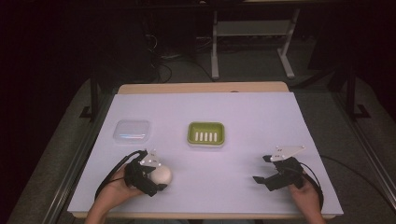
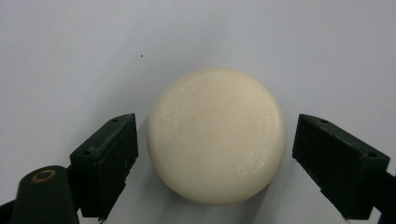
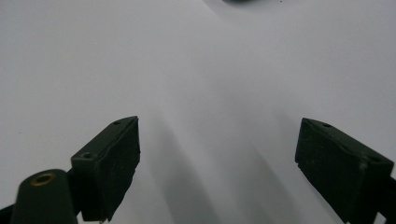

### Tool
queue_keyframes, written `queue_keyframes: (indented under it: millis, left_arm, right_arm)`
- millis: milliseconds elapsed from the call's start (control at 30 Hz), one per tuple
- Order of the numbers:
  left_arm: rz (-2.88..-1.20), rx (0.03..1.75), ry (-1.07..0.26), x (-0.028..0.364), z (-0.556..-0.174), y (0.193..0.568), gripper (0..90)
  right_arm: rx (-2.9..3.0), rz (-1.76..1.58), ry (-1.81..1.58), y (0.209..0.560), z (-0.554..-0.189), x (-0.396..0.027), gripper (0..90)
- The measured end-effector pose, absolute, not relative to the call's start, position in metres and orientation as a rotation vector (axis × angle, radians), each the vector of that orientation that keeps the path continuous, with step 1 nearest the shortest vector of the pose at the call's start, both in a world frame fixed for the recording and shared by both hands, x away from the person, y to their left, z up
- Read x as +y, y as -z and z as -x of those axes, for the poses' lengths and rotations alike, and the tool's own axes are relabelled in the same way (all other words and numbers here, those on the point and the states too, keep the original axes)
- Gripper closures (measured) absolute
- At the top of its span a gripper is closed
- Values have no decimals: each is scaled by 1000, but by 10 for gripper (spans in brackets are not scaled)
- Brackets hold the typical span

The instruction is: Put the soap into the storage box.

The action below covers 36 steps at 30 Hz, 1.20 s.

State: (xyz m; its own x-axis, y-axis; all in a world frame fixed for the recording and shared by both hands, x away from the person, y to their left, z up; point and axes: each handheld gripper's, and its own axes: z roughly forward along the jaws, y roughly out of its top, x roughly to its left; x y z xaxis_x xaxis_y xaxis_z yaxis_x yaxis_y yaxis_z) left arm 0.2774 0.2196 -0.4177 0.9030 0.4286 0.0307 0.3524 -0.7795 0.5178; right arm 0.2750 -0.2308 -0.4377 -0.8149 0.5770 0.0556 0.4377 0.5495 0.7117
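While left hand-held gripper [image 2: 212, 154] gapes, soap [image 2: 216, 135] sits btwn jaws, untouched | right hand-held gripper [image 3: 217, 158] open, holds nothing

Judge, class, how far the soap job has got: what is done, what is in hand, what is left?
Done: the left gripper straddles the round soap, jaws open with gaps either side.
In hand: closing on it.
Left: probably lifting it into the green soap dish, which holds nothing. The right gripper waits open.
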Motion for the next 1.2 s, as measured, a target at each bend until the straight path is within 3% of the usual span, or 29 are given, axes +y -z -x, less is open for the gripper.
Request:
queue_keyframes:
  millis: [1200]
  left_arm:
    - [-2577, 605, -148, 214, -283, 430, 234]
  right_arm:
    - [2596, -856, -1127, 437, -275, -231, 132]
